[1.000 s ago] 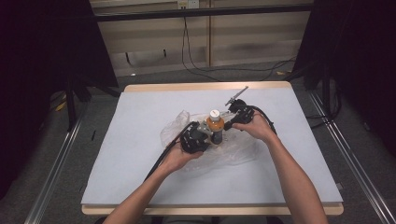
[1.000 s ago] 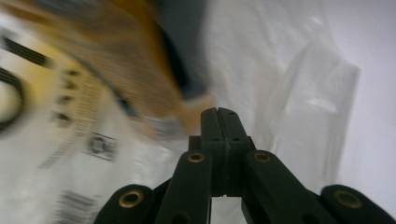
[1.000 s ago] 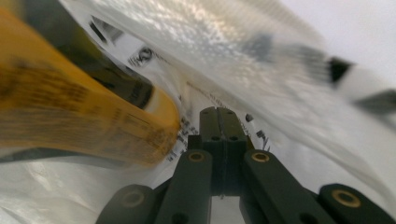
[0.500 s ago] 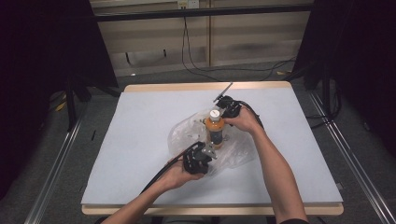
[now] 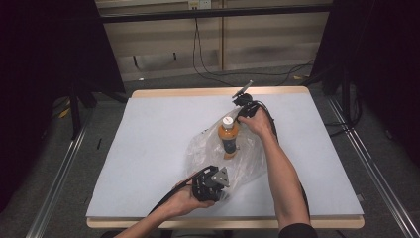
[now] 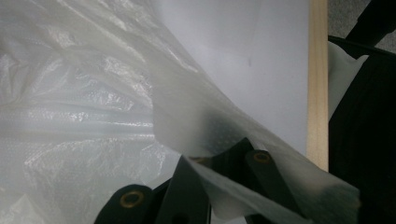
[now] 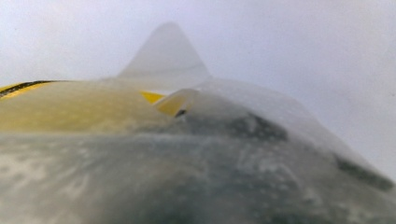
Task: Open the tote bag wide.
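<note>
Our left tongs (image 5: 214,184) sit at the near edge of the bench (image 5: 148,129), clenched on the near rim of the clear plastic bag (image 5: 208,148); film drapes over their jaws. Our right tongs (image 5: 241,106) are at the bag's far end, their jaws veiled by film, so we cannot tell their state. The orange bottle (image 5: 228,136) lies between them, nearer the right tongs, its long axis running roughly near to far with the cap at the far end. We judge the loose film is the main obstruction.

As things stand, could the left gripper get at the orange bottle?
Probably not directly. The left gripper sits at the near edge of the plastic bag, its jaws pinching a fold of it, and the bottle stands farther off, wrapped in that bag, beside the right gripper.
</note>
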{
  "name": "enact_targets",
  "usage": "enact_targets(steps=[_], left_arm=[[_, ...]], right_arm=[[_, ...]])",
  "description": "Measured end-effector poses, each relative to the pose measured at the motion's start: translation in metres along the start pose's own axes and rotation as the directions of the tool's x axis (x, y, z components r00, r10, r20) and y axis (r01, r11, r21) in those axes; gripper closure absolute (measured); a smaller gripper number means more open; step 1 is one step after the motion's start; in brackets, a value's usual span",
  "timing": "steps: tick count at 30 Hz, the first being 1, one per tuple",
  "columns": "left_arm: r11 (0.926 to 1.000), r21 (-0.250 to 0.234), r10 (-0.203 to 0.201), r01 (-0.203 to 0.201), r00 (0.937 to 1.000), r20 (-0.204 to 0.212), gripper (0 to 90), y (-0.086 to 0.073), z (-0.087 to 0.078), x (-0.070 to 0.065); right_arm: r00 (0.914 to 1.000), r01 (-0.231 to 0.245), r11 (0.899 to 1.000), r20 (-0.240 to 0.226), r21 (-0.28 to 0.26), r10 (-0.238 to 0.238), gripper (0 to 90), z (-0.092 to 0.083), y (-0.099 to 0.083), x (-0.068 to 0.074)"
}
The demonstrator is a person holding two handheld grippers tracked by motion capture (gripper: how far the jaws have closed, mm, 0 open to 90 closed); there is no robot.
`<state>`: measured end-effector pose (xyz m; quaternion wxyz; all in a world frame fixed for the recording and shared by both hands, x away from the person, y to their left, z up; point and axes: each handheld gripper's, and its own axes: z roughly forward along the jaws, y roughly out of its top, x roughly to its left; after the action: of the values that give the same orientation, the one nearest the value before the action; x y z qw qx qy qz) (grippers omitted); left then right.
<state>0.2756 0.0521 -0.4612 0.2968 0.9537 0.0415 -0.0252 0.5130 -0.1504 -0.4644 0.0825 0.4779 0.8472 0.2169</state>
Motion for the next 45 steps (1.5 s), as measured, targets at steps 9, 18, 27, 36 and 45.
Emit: enact_targets(steps=[9,18,27,36,45], left_arm=[[0.9824,-0.17,-0.08,0.077,0.9967,-0.014,90.0,0.013,-0.031,0.029],[0.9723,-0.214,-0.108,0.095,0.9929,-0.051,90.0,0.02,-0.07,0.051],[0.9741,-0.121,-0.208,0.191,0.9676,-0.144,90.0,0.005,-0.05,0.087],[0.9556,-0.069,-0.294,0.287,0.9408,-0.168,90.0,-0.034,-0.033,0.114],[0.9454,-0.077,-0.325,0.317,0.9316,-0.162,90.0,-0.051,-0.037,0.115]], right_arm=[[0.9779,0.098,0.991,-0.176,-0.094,-0.113,90.0,-0.031,-0.016,0.017],[0.9631,0.139,0.972,-0.203,-0.189,-0.177,90.0,-0.077,-0.04,0.023],[0.9384,0.208,0.964,-0.245,-0.163,-0.244,90.0,-0.078,-0.083,0.034],[0.9556,0.178,0.98,-0.221,-0.094,-0.195,90.0,-0.059,-0.119,0.021],[0.9568,0.167,0.981,-0.224,-0.1,-0.186,90.0,-0.065,-0.141,0.015]])
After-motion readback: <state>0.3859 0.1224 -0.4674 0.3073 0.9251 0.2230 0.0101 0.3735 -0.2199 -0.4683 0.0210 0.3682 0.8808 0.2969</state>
